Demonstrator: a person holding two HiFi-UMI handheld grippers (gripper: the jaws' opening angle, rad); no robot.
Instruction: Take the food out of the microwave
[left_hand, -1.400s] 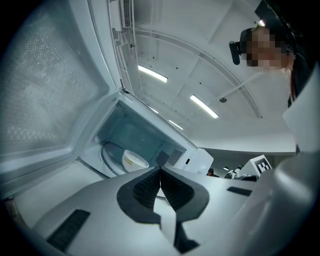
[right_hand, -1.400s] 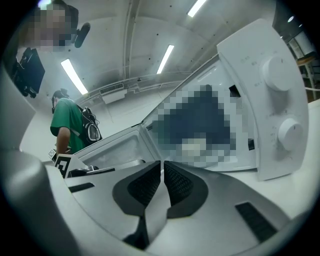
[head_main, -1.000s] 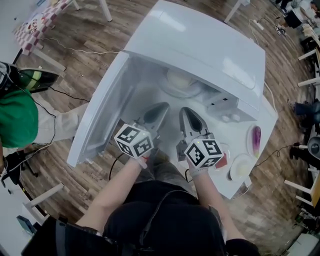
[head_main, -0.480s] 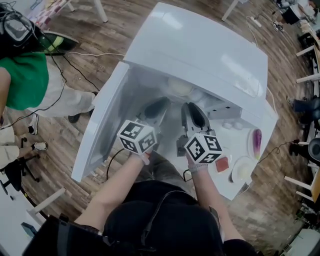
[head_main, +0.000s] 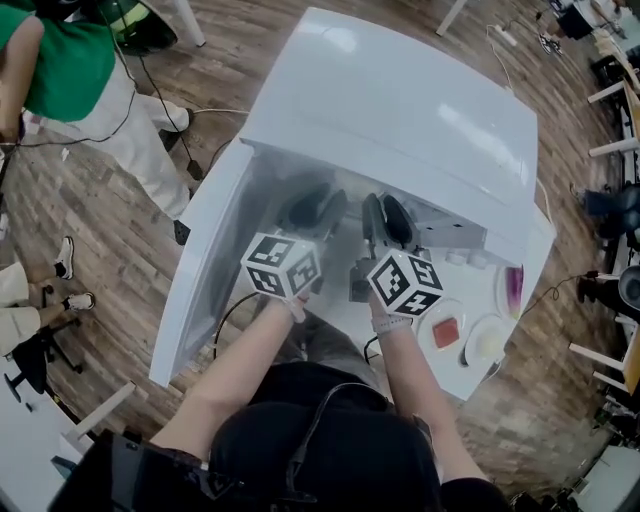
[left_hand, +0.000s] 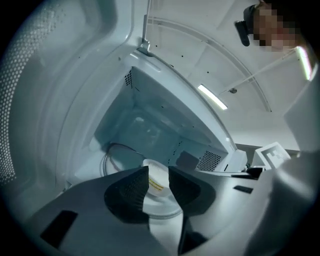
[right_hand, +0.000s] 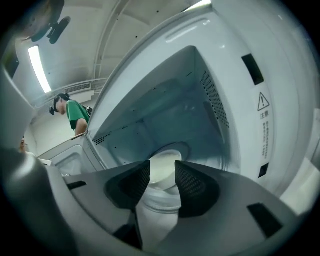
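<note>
Two tongs are seen in the head view, held side by side with their tips inside the open microwave (head_main: 400, 100). The microwave stands on a white tabletop (head_main: 536, 244), and its door (head_main: 215, 250) is swung out to the left. The left tongs (head_main: 318, 205) and the right tongs (head_main: 385, 215) are pointed away from the person, into the cavity. Three plates (head_main: 486, 340) are laid on the tabletop right of the microwave. A person in green (head_main: 70, 50) is seen on the wooden floor at the upper left.

In the left gripper view, the left tongs (left_hand: 158, 172) are released, their jaws having just been opened. A white bowl (left_hand: 155, 186) is seen through the gap, and no pad is pressed on it. The bowl is set upright on the glass turntable (left_hand: 114, 156) in the middle of the cavity floor, its mouth turned up. It is round, so no long axis can be made out.

In the right gripper view, the right tongs (right_hand: 162, 164) are likewise released, their jaws also just opened. The same bowl (right_hand: 161, 176) is framed between them, untouched, on the turntable (right_hand: 186, 150). A warning label (right_hand: 263, 120) is seen on the microwave's front frame at the right, and the person in green (right_hand: 75, 116) beyond the door at the left.
</note>
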